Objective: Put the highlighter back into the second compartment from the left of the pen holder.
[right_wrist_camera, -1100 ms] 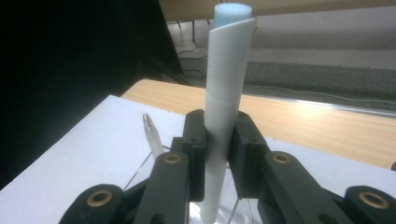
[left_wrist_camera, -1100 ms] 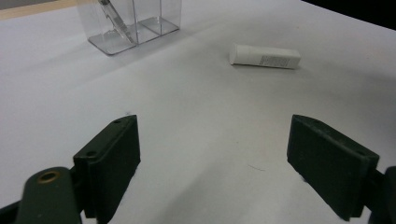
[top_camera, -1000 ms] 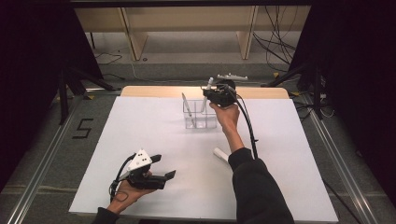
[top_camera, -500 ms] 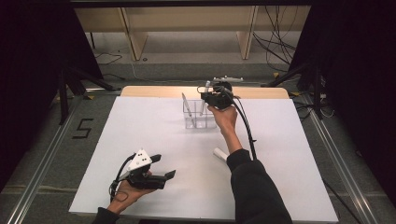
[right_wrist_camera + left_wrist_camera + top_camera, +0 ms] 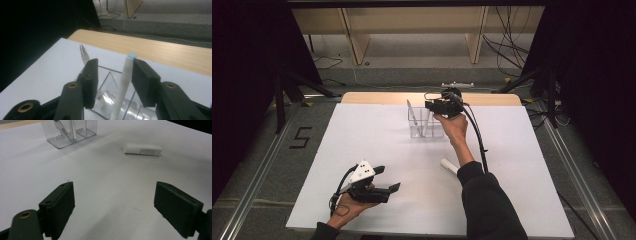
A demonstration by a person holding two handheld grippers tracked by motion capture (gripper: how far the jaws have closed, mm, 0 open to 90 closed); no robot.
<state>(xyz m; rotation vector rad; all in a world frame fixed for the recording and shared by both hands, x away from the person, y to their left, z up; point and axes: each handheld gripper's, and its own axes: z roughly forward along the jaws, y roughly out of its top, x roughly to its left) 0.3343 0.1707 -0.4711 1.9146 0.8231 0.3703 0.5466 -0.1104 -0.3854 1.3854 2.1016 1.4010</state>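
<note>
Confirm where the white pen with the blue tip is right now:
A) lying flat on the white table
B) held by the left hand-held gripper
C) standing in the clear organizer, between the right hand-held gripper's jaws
C: the white pen stands in the clear organizer, between the right hand-held gripper's jaws, which have just been opening.

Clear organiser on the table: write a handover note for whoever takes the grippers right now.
Right gripper: jaws have just been opening, the white pen stands between them, inside the clear organiser.
A second pen already leans in the organiser.
Left gripper: open, holding nothing, low over the table.
Left: the white tube lies on the table, probably next to go in.
</note>
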